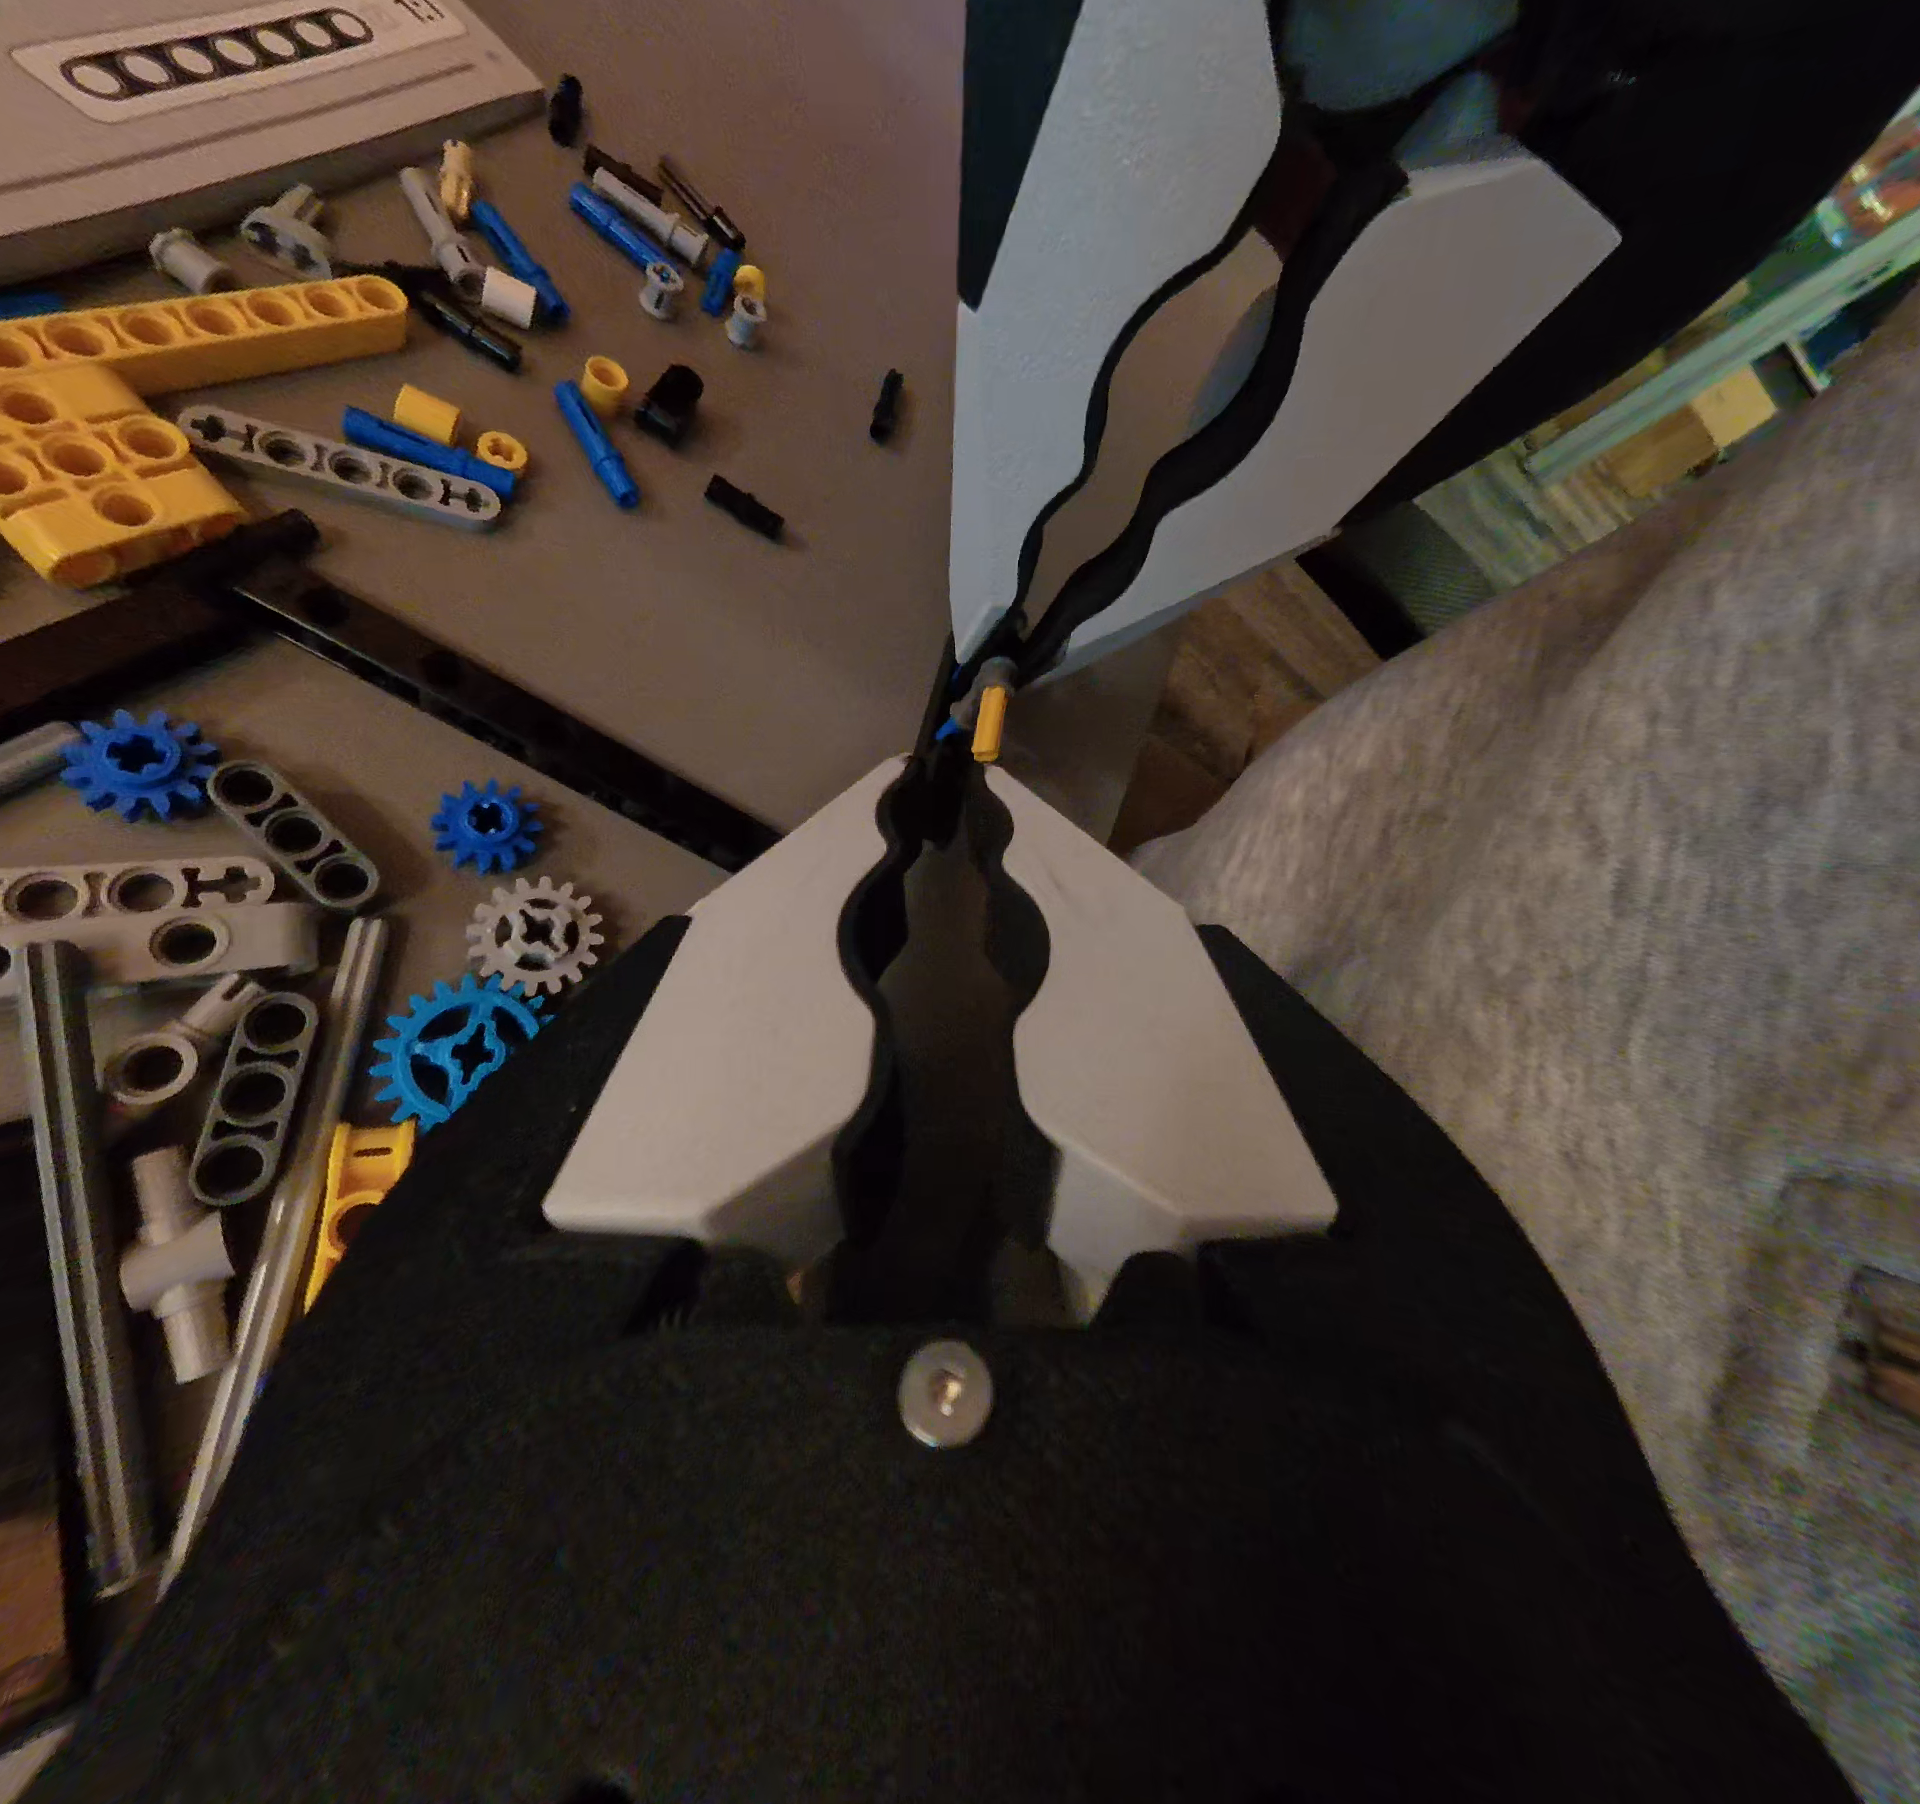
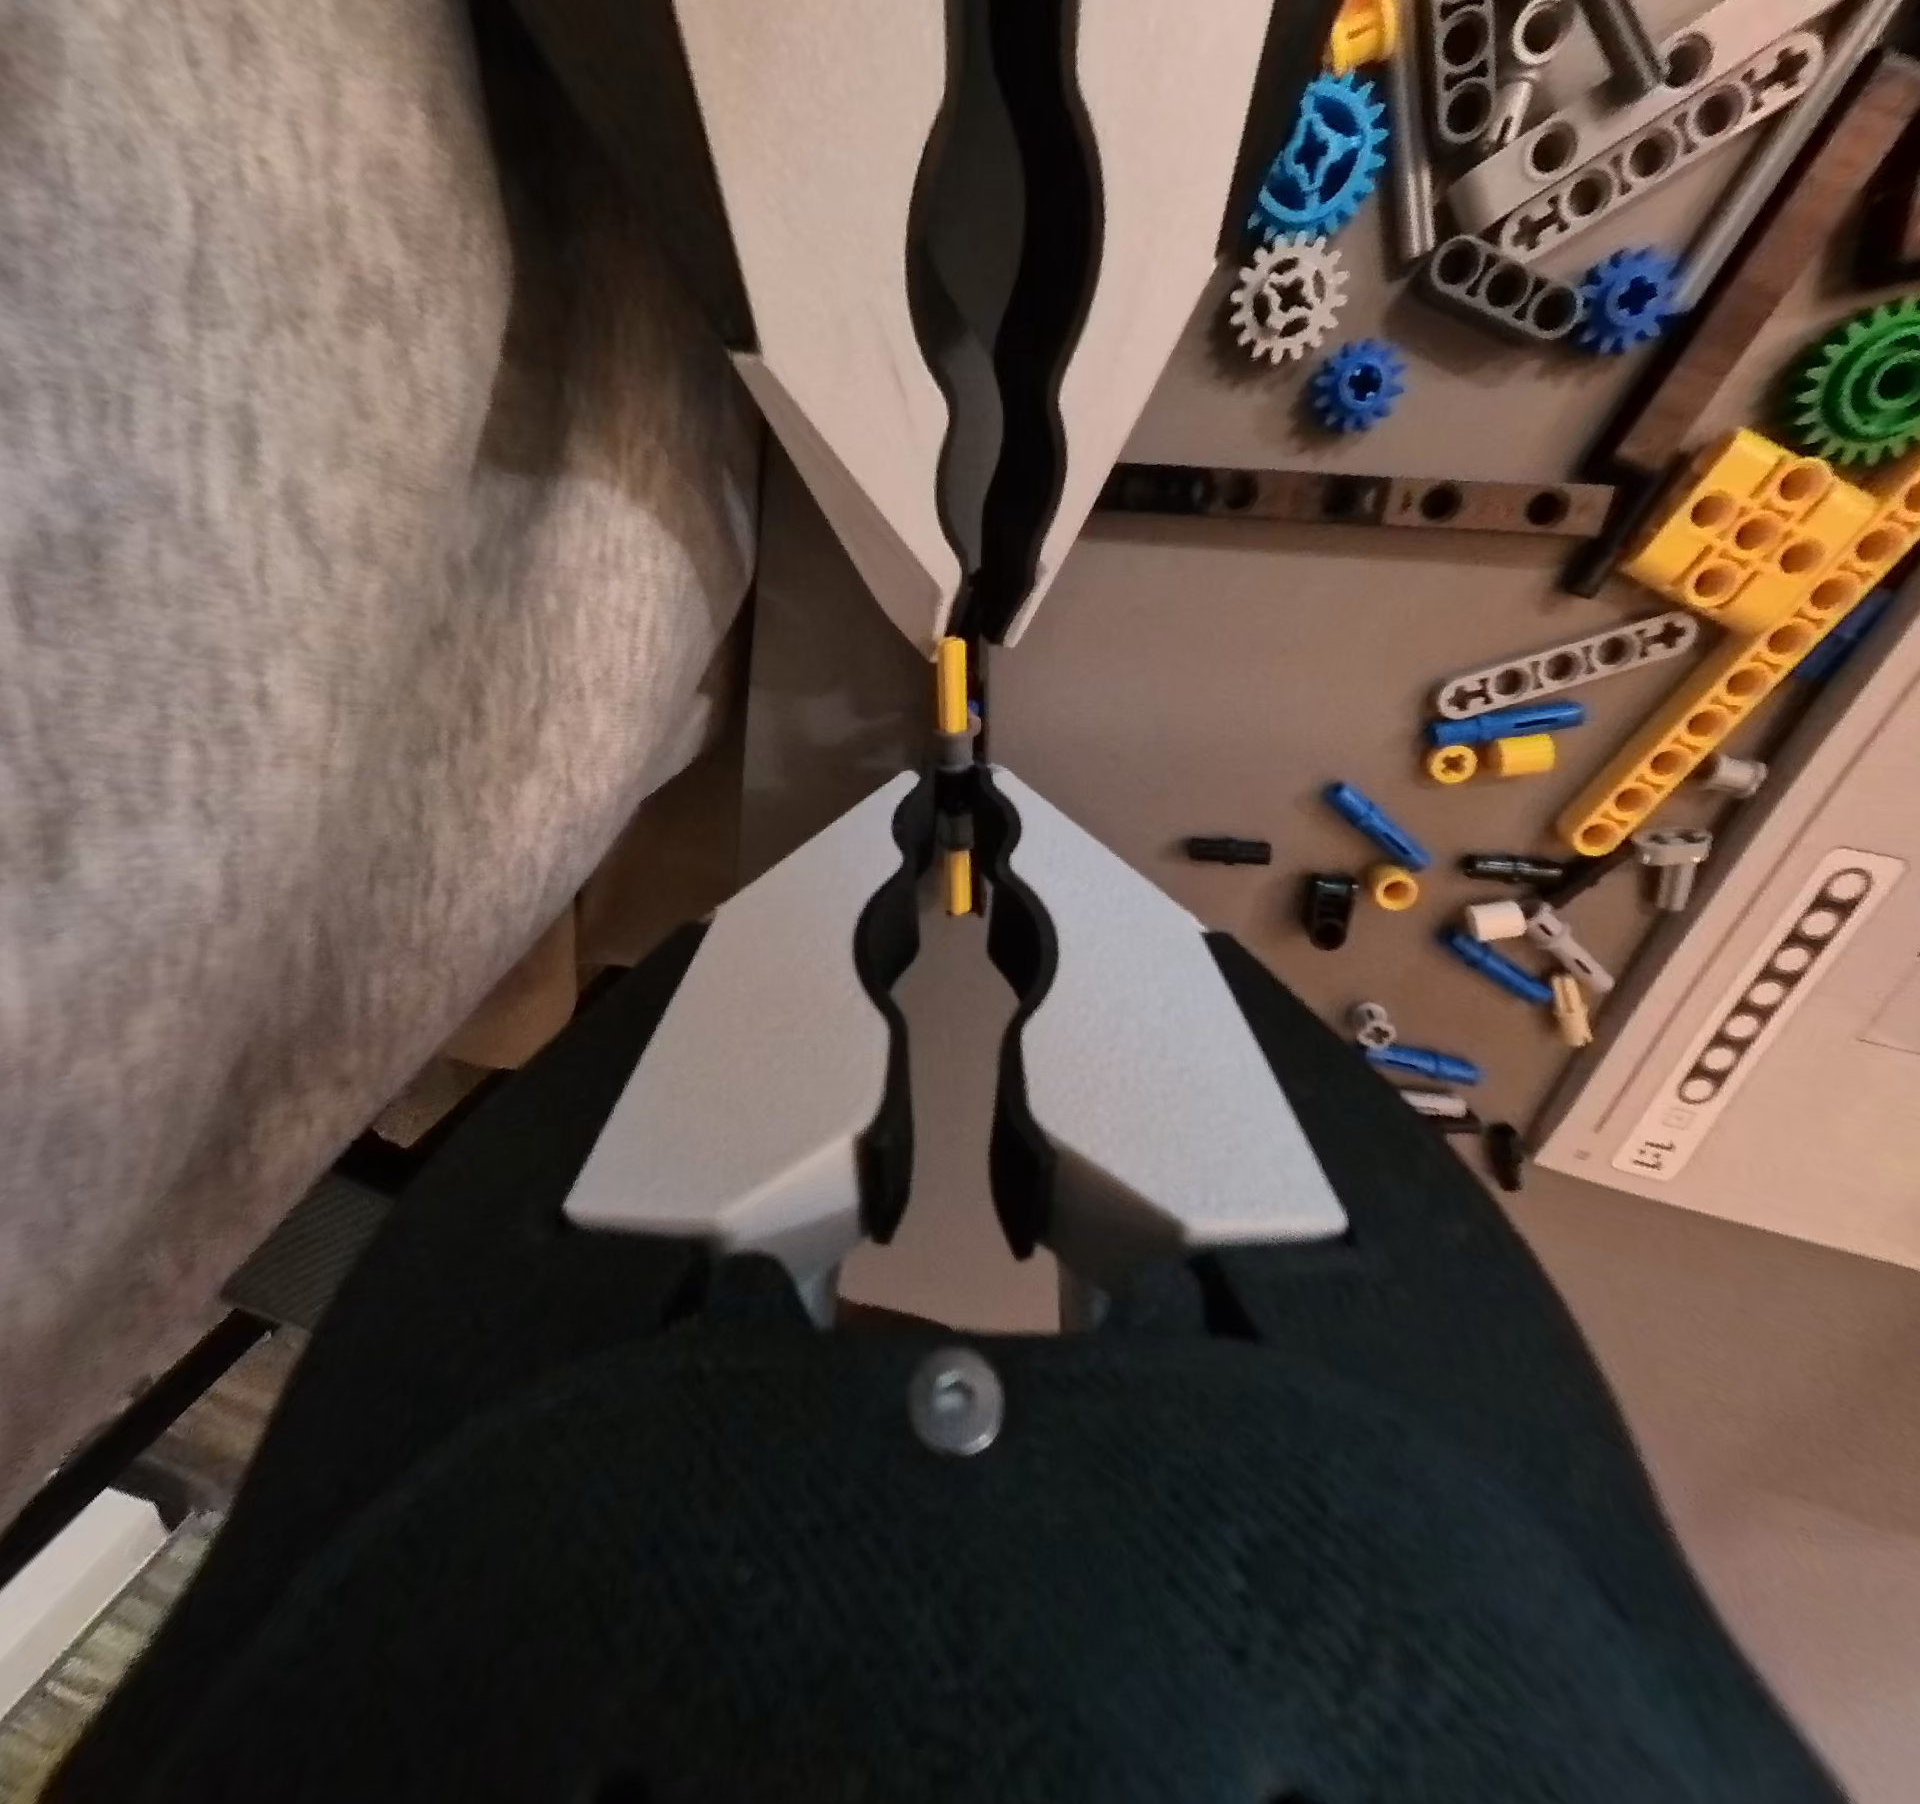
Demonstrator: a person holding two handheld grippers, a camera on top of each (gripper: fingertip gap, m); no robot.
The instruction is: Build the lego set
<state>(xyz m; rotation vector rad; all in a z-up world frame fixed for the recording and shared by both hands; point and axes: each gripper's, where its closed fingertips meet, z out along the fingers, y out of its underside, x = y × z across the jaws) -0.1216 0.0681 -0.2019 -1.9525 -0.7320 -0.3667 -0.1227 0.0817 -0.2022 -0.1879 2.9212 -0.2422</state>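
My two grippers meet tip to tip above the table edge. In the right wrist view my right gripper is shut on a thin yellow axle that carries a grey bush; the axle runs back between its fingers. My left gripper comes in from the top, shut on a small black piece with a blue bit beside the axle. In the left wrist view my left gripper is at the bottom and the yellow axle sticks out of the right gripper above it. How the pieces join is hidden.
Loose parts lie on the grey table: yellow beams, blue gears, a grey gear, grey beams, long axles, blue pins. An instruction booklet lies beyond them. A green gear shows. Grey cloth is beside the table. Less than 4 cm separates the two grippers' tips. About 7 cm separates my left fingertips from the grey gear. Look for it in the right wrist view too.
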